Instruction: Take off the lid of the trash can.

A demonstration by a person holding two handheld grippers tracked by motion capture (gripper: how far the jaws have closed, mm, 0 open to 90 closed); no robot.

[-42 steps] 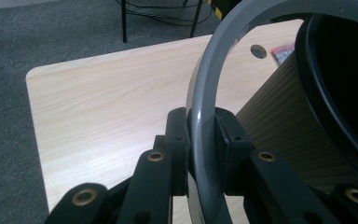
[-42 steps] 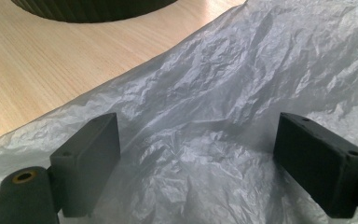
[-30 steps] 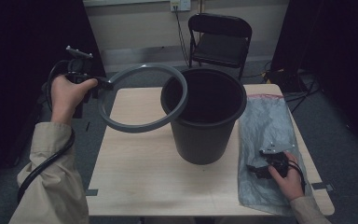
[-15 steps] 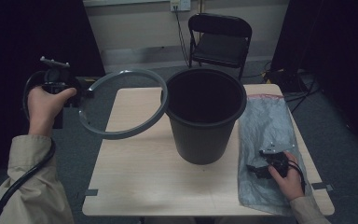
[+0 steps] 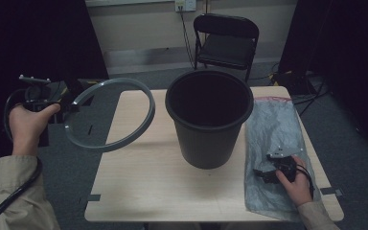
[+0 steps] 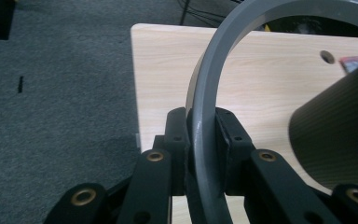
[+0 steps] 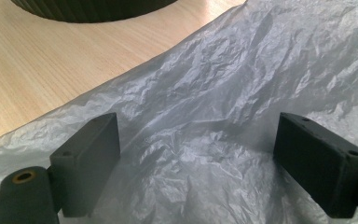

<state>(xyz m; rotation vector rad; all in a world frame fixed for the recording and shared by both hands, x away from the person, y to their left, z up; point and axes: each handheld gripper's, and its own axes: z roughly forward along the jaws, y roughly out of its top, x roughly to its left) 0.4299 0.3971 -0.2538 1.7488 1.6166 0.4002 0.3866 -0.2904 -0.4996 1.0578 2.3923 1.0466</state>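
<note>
Grey ring [image 5: 109, 115] held by left gripper [image 5: 69, 103] at bin's [image 5: 209, 120] 9 o'clock, overhanging table [image 5: 139, 191] edge.

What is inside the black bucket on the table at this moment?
From the high view, the black bucket looks empty: only its dark inner wall shows, and its floor is too dark to tell. The grey ring is held off to its left, outside it.

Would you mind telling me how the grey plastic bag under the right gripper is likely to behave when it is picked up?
The plastic bag looks thin and crinkled, so it will probably flop and drape rather than hold shape. It lies flat on the table, so it is likely very light. The right gripper stands open over it; the film may slip from a shallow pinch.
</note>
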